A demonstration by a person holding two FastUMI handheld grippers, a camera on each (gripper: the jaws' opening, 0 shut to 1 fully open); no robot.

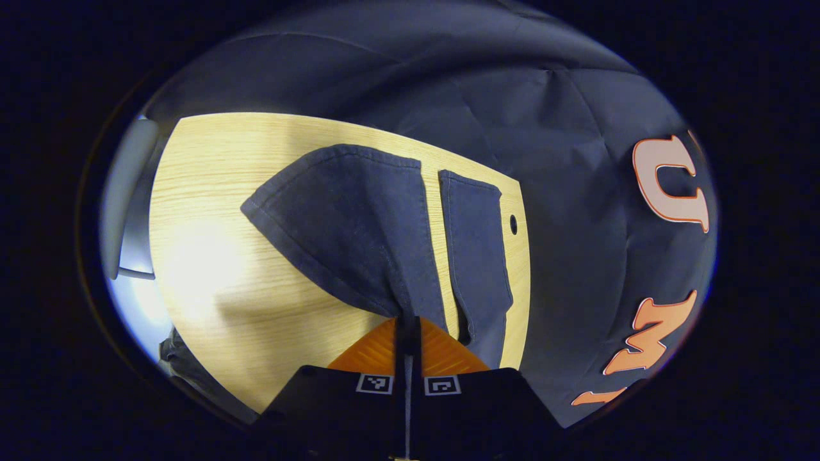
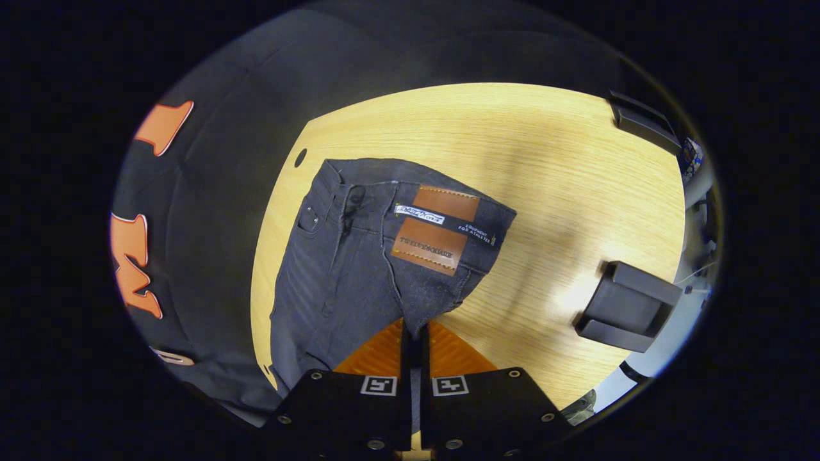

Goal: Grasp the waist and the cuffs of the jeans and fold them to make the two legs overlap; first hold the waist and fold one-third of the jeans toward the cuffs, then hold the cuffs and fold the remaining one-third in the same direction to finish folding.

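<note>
In the left gripper view, the left gripper (image 1: 408, 326) is clamped on the jeans (image 1: 359, 224), its two fingers pressed together with denim pinched between them. Ahead of it the held leg rises off the wooden table (image 1: 211, 256), its cuff (image 1: 346, 153) farthest away; just to the right the other leg (image 1: 477, 250) lies flat.

In the right gripper view, the right gripper (image 2: 415, 336) grips the jeans at the waist (image 2: 448, 230), fabric squeezed between both fingers. The brown leather patches (image 2: 435, 237) sit just ahead. A black stand (image 2: 628, 307) rests well off to the right on the table.
</note>
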